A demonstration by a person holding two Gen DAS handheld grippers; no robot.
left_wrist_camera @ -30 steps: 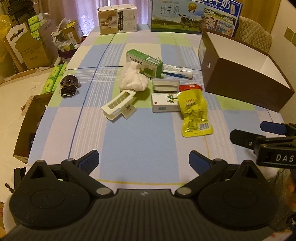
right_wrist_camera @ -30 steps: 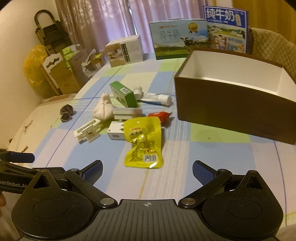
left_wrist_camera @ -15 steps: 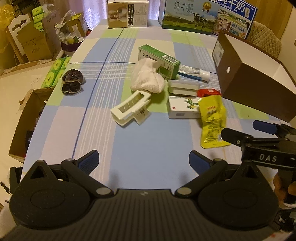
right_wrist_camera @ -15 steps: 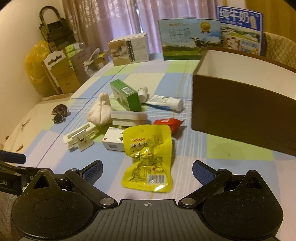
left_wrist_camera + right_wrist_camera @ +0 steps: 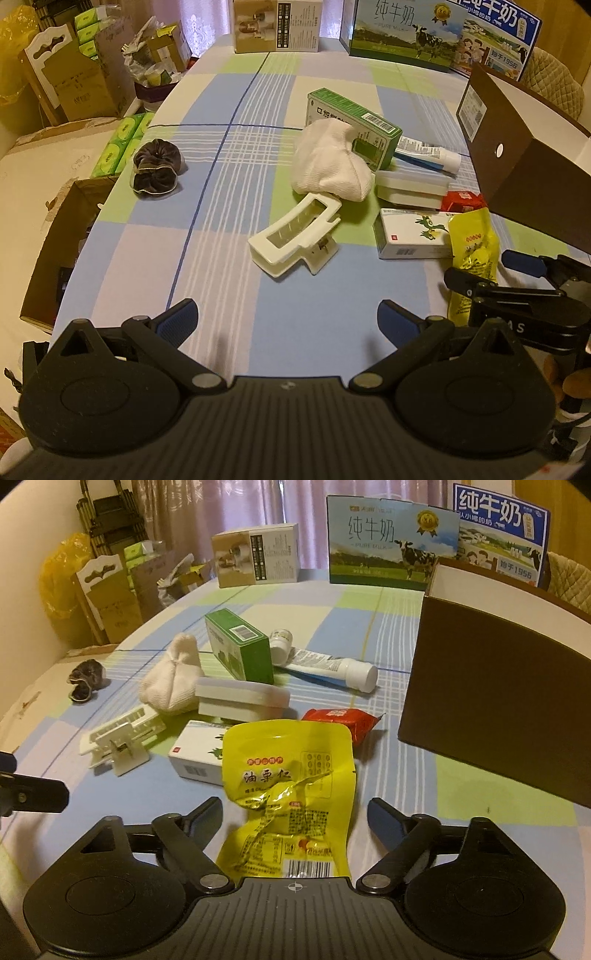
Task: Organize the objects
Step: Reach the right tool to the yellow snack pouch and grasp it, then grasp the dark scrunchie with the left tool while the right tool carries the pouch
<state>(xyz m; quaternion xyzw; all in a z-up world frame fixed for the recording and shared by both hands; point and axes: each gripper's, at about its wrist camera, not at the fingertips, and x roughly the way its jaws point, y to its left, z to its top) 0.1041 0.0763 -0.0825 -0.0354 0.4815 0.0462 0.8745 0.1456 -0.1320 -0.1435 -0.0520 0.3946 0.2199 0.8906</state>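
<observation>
The right gripper (image 5: 293, 818) was spread wide, its fingers on either side of the yellow snack packet (image 5: 288, 794) without touching it; the packet lay flat on the checked tabletop (image 5: 388, 627) near its near edge. Just beyond it lay a white medicine box (image 5: 195, 753), partly under the packet's top edge, a red sachet (image 5: 341, 720) and a white lidded container (image 5: 242, 701). Farther in stood a green box (image 5: 240, 646) with a toothpaste tube (image 5: 328, 666) behind it and a white cloth bundle (image 5: 171, 677) beside it. A brown open box (image 5: 491, 716) stood close along the right edge. The left gripper (image 5: 286, 319) was also wide open and empty, low over bare cloth, pointing toward a white hair clip (image 5: 295, 236); a dark scrunchie (image 5: 157, 170) lay well apart near the left edge
</observation>
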